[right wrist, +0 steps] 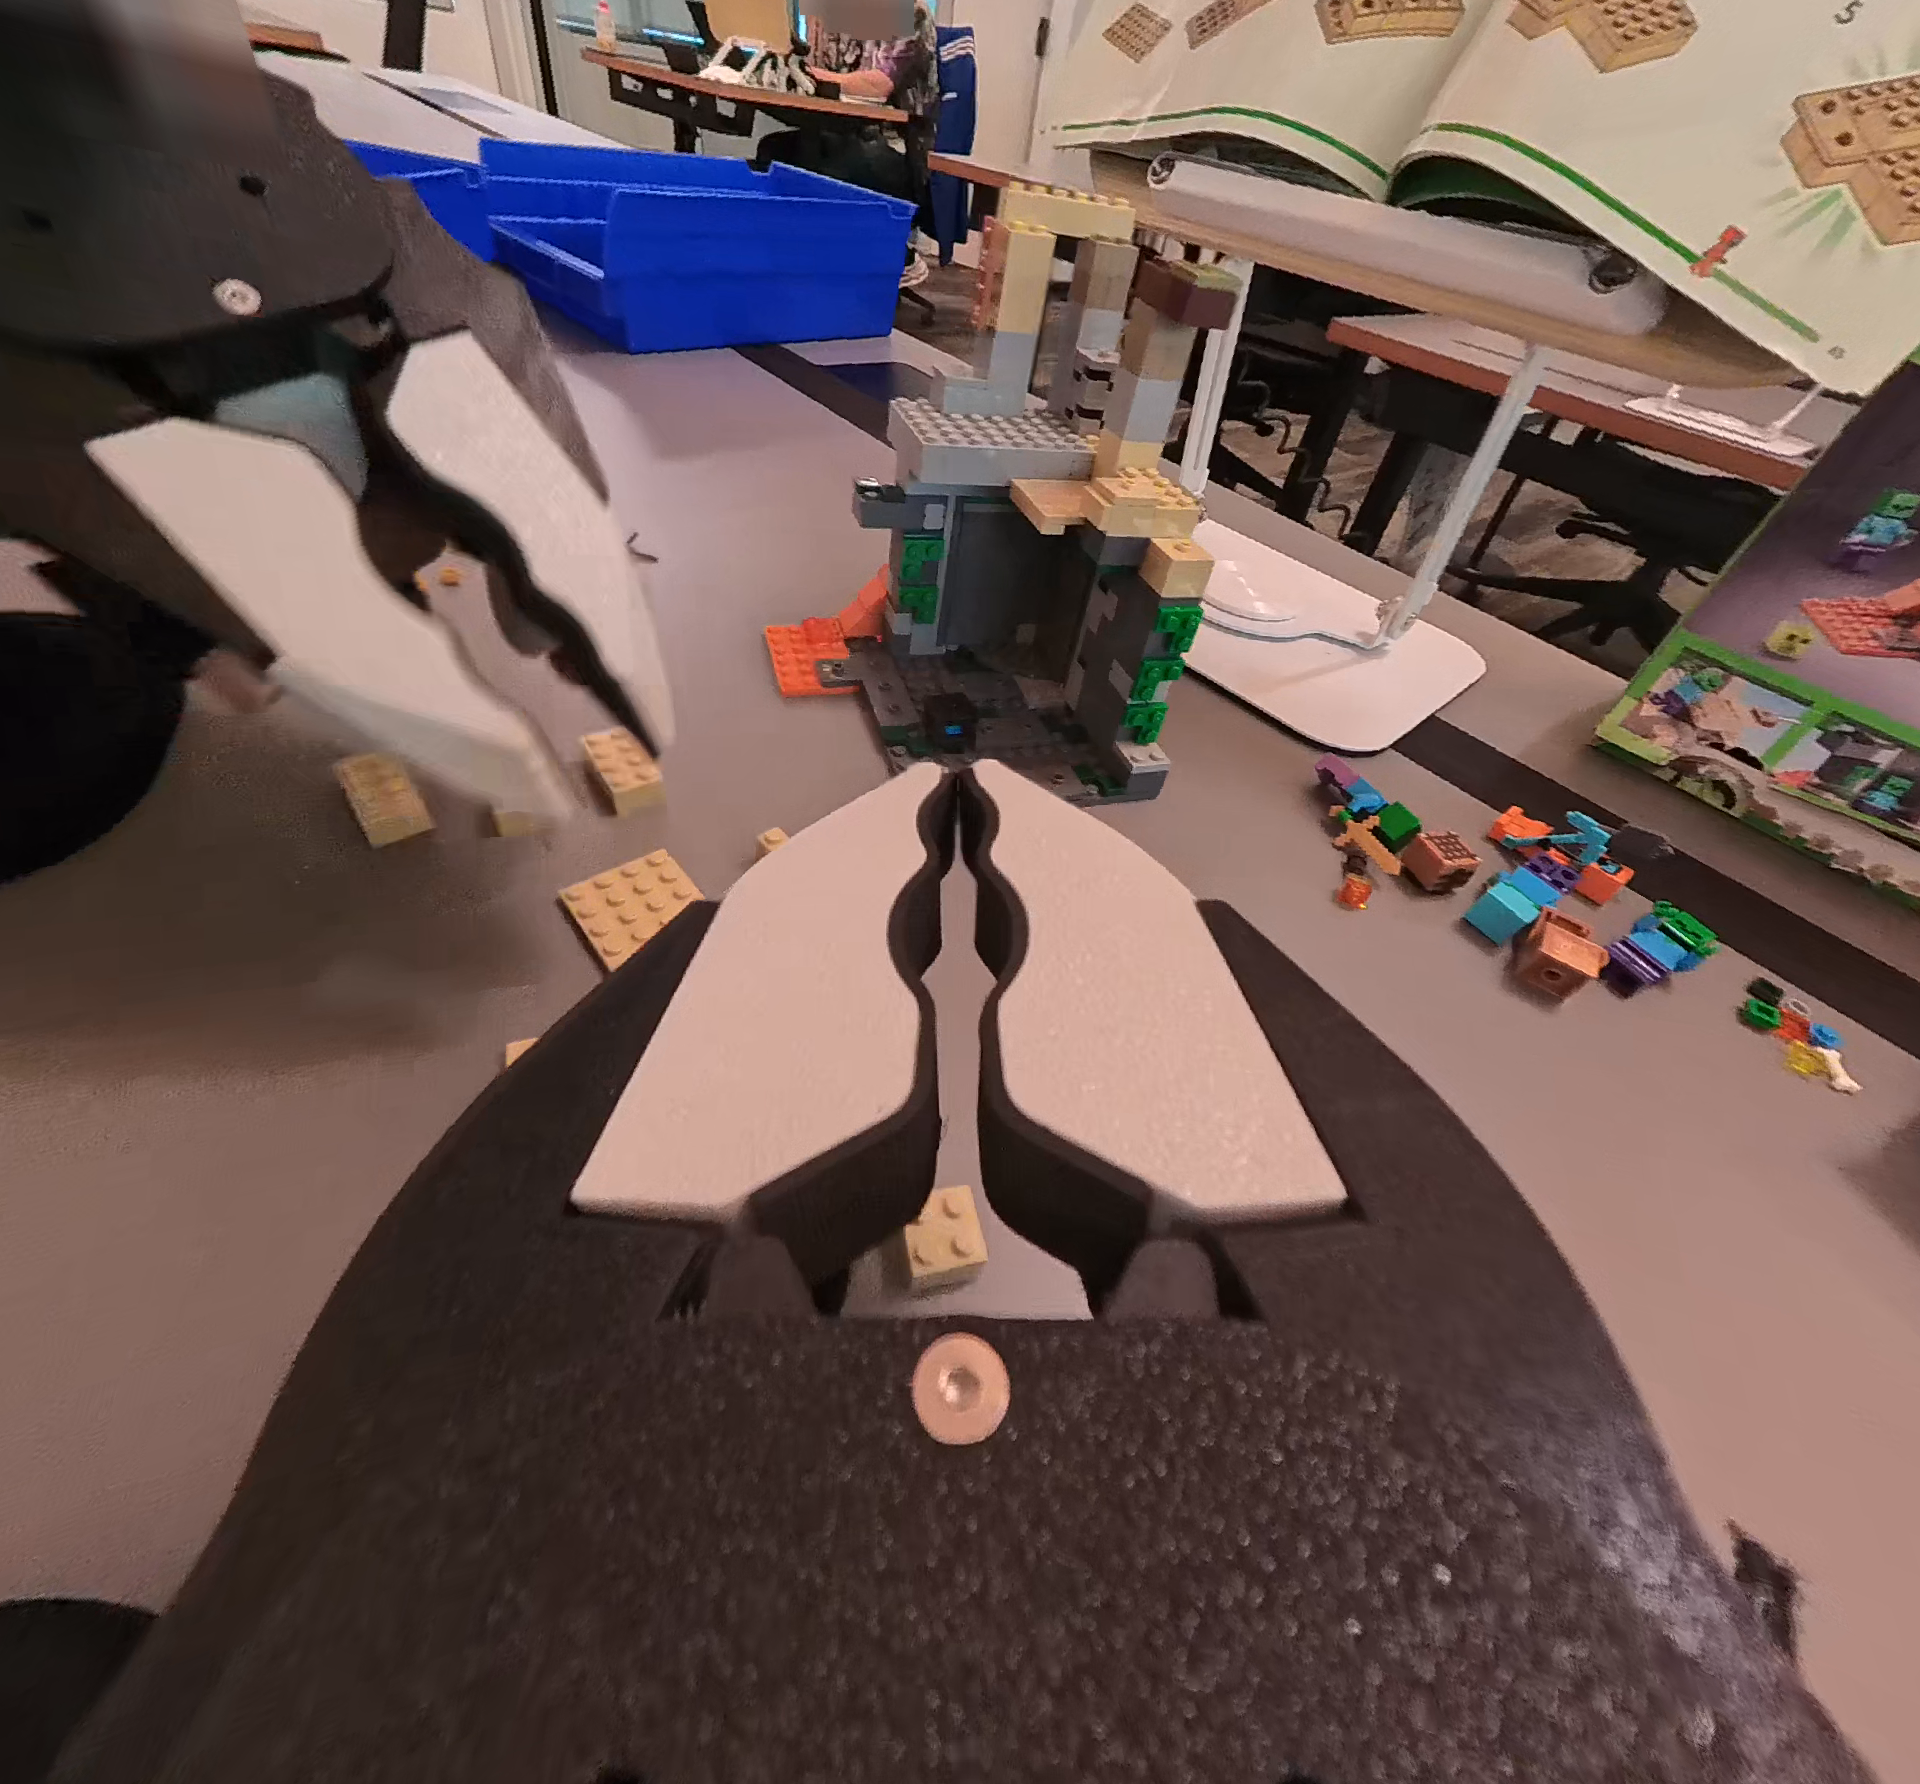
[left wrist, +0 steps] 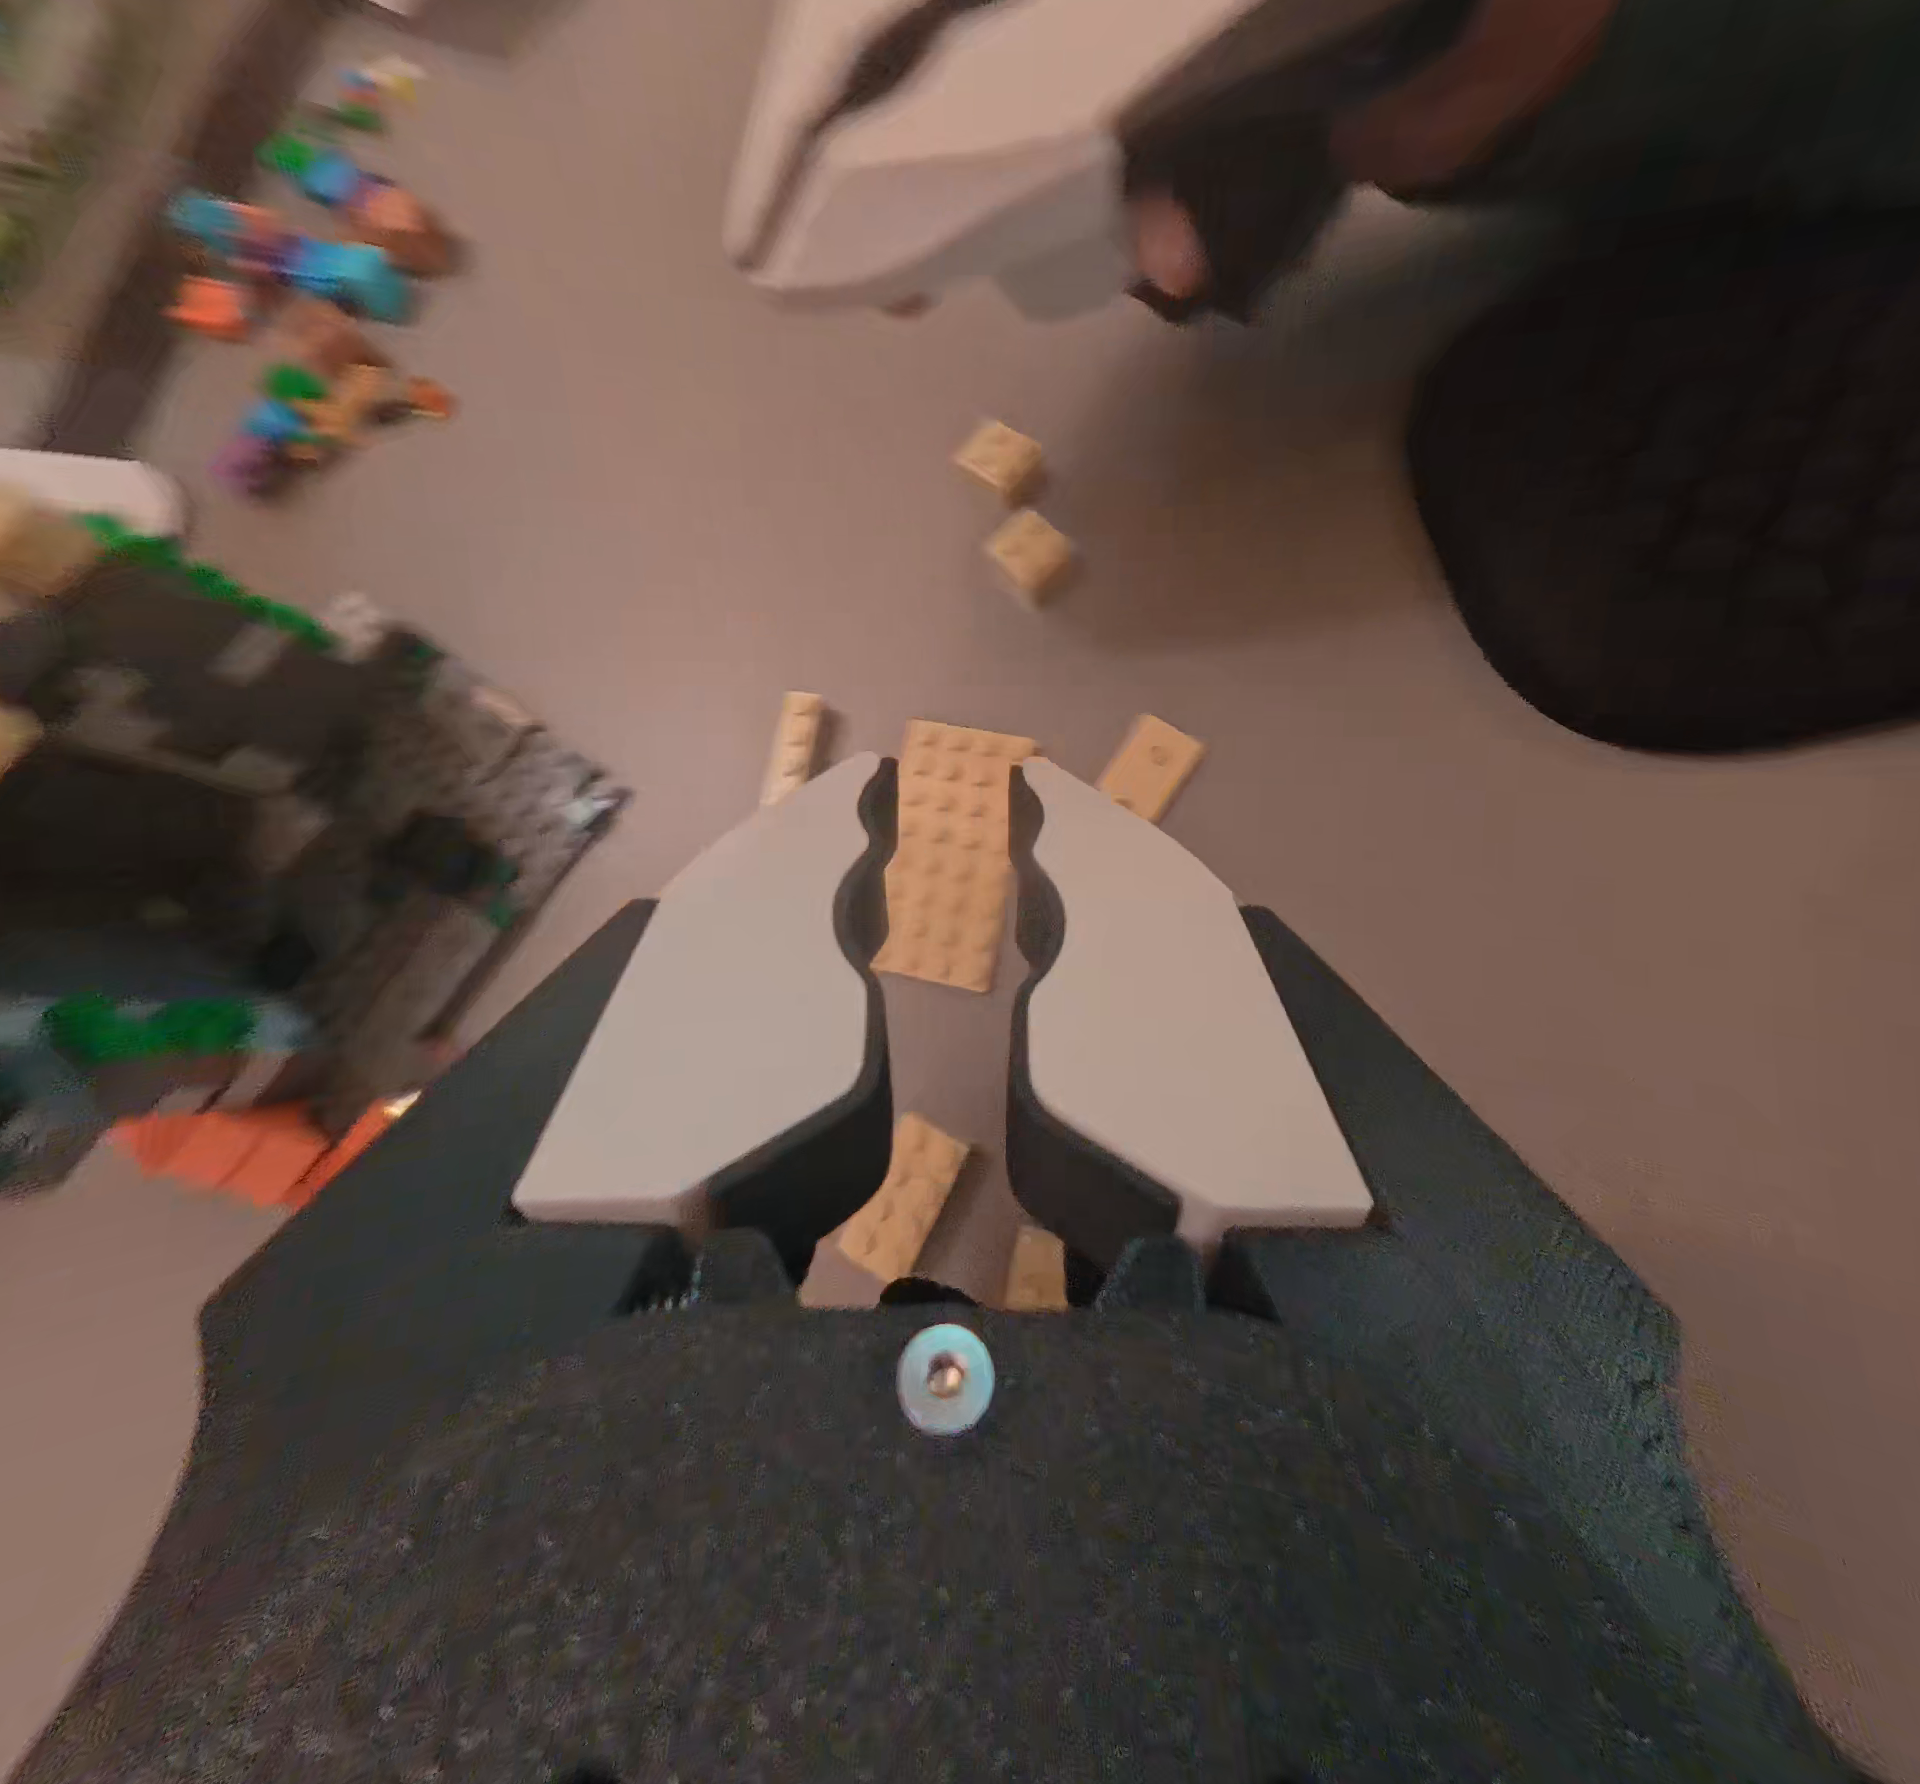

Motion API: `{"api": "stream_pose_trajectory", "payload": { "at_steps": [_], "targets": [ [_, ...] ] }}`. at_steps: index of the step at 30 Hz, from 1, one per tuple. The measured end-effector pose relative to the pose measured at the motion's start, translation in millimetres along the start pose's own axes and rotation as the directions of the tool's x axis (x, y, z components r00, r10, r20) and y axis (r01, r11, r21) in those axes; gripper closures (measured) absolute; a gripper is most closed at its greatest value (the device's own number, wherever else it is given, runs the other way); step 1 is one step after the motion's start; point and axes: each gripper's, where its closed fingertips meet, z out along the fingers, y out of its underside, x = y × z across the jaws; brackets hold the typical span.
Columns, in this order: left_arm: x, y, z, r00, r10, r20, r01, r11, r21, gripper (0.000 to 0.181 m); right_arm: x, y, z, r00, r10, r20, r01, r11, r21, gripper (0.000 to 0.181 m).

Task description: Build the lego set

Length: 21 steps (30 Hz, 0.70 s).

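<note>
My left gripper (left wrist: 953,778) is open a little and hovers over the grey table (left wrist: 1351,1059). A long tan studded plate (left wrist: 948,861) shows in the gap between its fingers and seems to lie on the table. In the right wrist view the left gripper (right wrist: 582,758) hangs tilted over tan bricks (right wrist: 621,770). My right gripper (right wrist: 956,780) is shut and empty, pointing at the grey, tan and green lego building (right wrist: 1029,539). It shows blurred at the top of the left wrist view (left wrist: 935,176), held by a hand (left wrist: 1455,103). A tan plate (right wrist: 629,903) lies beside it.
Small tan pieces (left wrist: 1013,508) are scattered on the table. Loose coloured pieces (right wrist: 1538,893) lie right of the building. The set's box (right wrist: 1766,695), an open instruction booklet (right wrist: 1507,20) on a white stand and blue bins (right wrist: 675,248) stand around. A person sits far behind. Left tips to right tips: about 9 cm.
</note>
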Motion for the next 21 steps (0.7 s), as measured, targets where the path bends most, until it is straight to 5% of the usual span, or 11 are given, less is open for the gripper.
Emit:
{"api": "stream_pose_trajectory", "payload": {
  "at_steps": [5, 10, 21],
  "targets": [
    [-45.4, -4.6, -39.0, 0.96, -0.15, 0.236, 0.081, 0.957, 0.278, 0.181, -11.9, -1.3, 1.7, 0.999, -0.026, 0.028, 0.026, 0.999, -0.018, 0.18],
    [-81.8, 7.4, -70.6, 0.86, -0.29, 0.421, 0.09, 0.897, 0.433, 0.181, -6.3, 5.9, 8.2, 0.998, -0.024, -0.064, 0.019, 0.996, -0.084, 0.181],
    [-92.9, 35.9, -56.5, 0.822, -0.27, 0.502, 0.093, 0.933, 0.348, 0.181, -1.7, 18.1, 21.0, 0.986, 0.018, -0.164, -0.055, 0.973, -0.224, 0.181]
  ]
}}
